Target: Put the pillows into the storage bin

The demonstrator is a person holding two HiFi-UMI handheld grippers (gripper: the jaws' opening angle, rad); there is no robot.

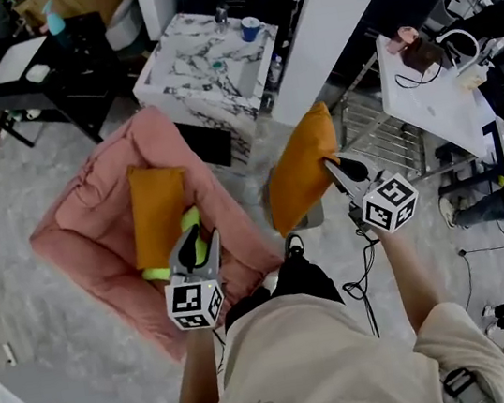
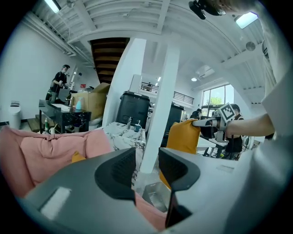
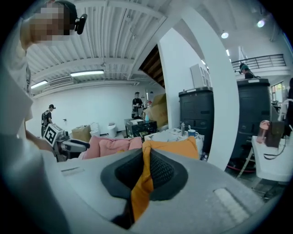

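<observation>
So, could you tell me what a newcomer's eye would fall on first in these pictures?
First, the orange pillow hanging in mid-air at the centre of the head view, pinched by its edge in the right gripper. To its left sits the big pink bin with a second pillow already lying in it. The left gripper is open and empty over the bin's near side.

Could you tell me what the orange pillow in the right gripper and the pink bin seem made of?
Orange square pillow: matte, woven-looking cloth over soft filling; its corner creases where the right gripper pinches it. Pink padded bin: soft matte fabric, probably stuffed; its puffy walls wrinkle and sag. Fibre unclear.
</observation>
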